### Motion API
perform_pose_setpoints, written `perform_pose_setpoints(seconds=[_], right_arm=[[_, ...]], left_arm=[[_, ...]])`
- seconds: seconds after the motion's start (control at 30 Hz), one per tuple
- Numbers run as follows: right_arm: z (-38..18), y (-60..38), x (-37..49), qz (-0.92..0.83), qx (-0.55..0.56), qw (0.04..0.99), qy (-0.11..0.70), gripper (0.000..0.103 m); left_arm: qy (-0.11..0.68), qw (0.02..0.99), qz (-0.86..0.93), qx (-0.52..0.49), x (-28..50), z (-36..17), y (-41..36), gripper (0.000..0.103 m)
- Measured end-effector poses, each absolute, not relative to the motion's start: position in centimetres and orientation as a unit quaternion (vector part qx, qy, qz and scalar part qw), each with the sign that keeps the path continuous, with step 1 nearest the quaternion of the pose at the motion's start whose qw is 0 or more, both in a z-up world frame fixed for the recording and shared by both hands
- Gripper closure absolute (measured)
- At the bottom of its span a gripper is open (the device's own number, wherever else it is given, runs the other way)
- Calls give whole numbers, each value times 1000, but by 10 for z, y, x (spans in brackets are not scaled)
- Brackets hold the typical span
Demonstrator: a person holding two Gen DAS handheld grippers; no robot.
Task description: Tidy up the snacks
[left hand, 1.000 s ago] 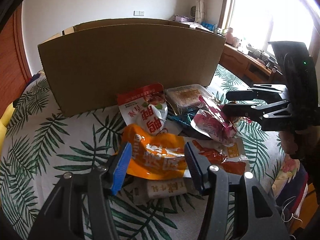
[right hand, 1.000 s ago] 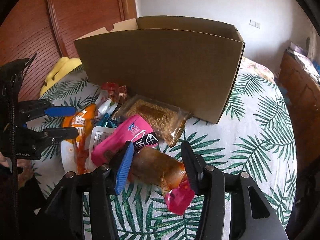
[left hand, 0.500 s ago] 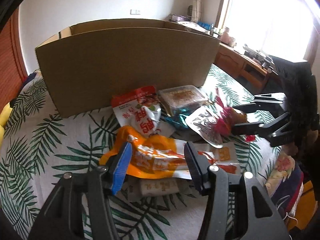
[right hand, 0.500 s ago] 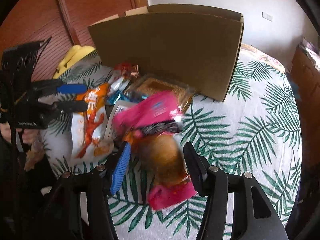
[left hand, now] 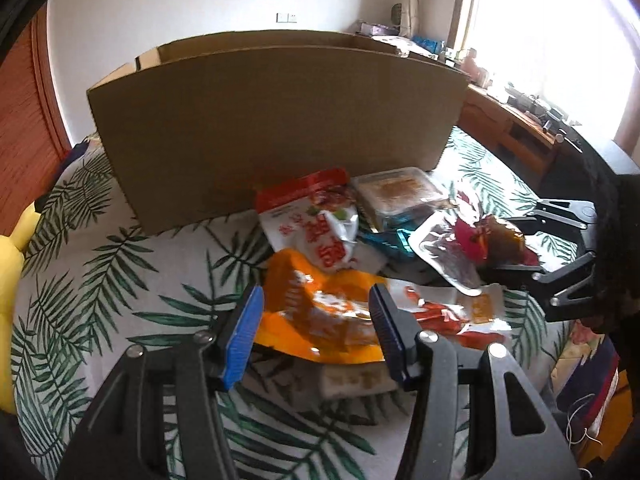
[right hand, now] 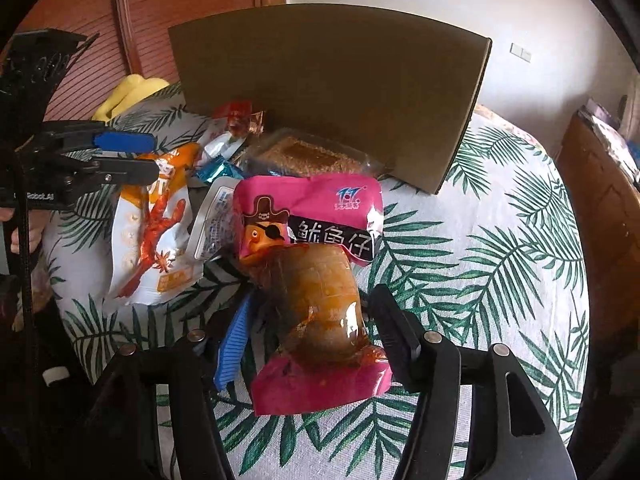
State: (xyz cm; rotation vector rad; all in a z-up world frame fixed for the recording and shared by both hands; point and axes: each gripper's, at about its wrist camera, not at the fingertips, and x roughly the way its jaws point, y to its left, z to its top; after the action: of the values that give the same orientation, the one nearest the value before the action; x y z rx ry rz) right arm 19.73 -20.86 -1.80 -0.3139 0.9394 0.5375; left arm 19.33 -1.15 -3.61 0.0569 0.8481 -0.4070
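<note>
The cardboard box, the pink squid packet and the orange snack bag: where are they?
cardboard box (left hand: 276,128), left wrist view, front wall.
pink squid packet (right hand: 316,200), right wrist view, pink top panel.
orange snack bag (left hand: 316,320), left wrist view, middle.

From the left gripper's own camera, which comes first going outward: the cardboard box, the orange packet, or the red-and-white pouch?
1. orange packet, between the left gripper fingers.
2. red-and-white pouch, just beyond, mid-pile.
3. cardboard box, standing behind everything.
</note>
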Motion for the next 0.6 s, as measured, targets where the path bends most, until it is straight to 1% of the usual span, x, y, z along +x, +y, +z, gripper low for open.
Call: perform_pose_setpoints(seconds=[0.3,0.4,0.47,0.53,0.6], right_arm=[[-19,-210,201,253,-143,849,442,39],[-19,-210,201,252,-143,850,441,39],[-19,-210,200,252,-144,850,440,39],[-19,-210,200,252,-143,850,440,39],[-20,-210,200,252,-143,850,440,39]], left_arm=[[446,869,-216,-8,211,-48,-5,48],[449,867,-217,-13,213,-49,-5,45],[446,868,-218,-5,211,-50,-8,38],[443,870,-218,6,208,-51,-12,34],[439,872,-216,5,207,-51,-13,33]])
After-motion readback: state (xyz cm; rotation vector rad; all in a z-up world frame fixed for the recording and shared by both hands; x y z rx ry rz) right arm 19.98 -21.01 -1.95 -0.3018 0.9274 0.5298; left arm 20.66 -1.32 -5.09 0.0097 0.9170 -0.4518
